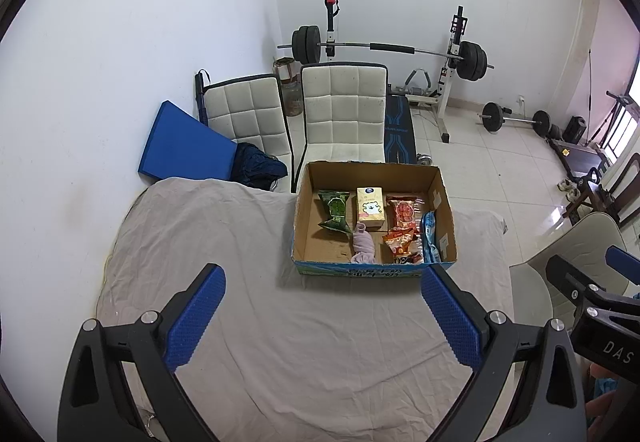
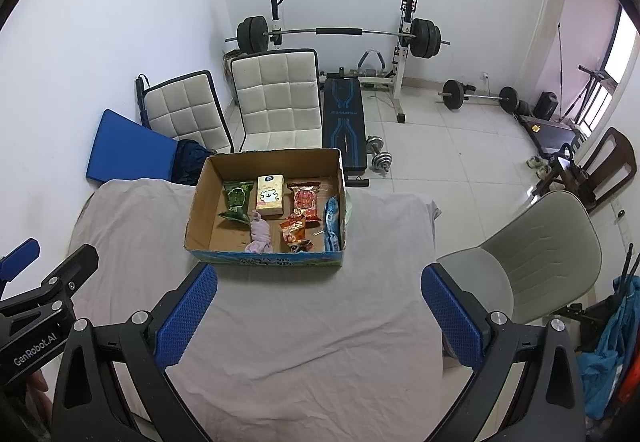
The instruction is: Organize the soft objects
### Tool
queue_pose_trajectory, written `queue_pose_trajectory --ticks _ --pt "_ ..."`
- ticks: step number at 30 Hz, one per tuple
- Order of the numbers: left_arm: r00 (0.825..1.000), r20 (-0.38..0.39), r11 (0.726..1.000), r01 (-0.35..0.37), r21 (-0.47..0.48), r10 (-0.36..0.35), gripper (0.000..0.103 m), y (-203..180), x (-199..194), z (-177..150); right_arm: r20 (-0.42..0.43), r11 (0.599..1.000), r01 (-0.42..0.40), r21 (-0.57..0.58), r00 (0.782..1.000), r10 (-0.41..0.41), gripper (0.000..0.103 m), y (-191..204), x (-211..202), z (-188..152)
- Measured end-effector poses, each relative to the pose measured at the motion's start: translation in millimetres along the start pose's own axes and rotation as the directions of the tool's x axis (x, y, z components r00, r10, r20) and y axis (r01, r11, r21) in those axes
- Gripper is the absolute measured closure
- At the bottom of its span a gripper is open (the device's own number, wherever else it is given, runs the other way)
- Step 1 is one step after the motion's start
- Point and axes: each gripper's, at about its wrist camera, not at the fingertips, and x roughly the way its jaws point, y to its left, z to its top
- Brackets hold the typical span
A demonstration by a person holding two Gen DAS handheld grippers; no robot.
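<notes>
Both tools hang released above a cloth-draped bench [image 1: 248, 322], blue-padded fingers spread wide and holding nothing. The left tool [image 1: 322, 316] hovers over bare grey cloth; the right tool [image 2: 319, 316] does the same, its right finger standing out past the bench edge toward a beige chair [image 2: 540, 242].

At 12 o'clock from both tools sits an open cardboard box [image 1: 304, 210] on the far part of the bench. Inside lie a green packet [image 1: 334, 210], a pale yellow tissue pack [image 1: 370, 204], a red snack bag [image 1: 404, 212], an orange wrapper [image 1: 400, 238], a pink cloth bundle [image 1: 363, 244] and a blue packet [image 1: 429, 236] propped along the right wall.

The left view catches part of the right tool at 3 o'clock; the right view catches the left tool at 9 o'clock. Only the right view shows chrome dumbbells [image 2: 380, 154] on the floor and blue fabric [image 2: 616, 346] at 4 o'clock. Beyond the box stand two padded white chairs [image 1: 344, 110] and a barbell rack [image 1: 390, 50].
</notes>
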Motion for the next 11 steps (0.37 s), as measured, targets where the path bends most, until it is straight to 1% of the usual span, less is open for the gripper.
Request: queue_pose_trajectory --ticks 11 --pt "1.000 0.003 1.000 0.001 -0.001 -0.001 0.003 0.3 -0.7 1.2 -0.002 1.000 0.000 0.004 1.000 0.000 0.000 2.2 -4.2 -0.6"
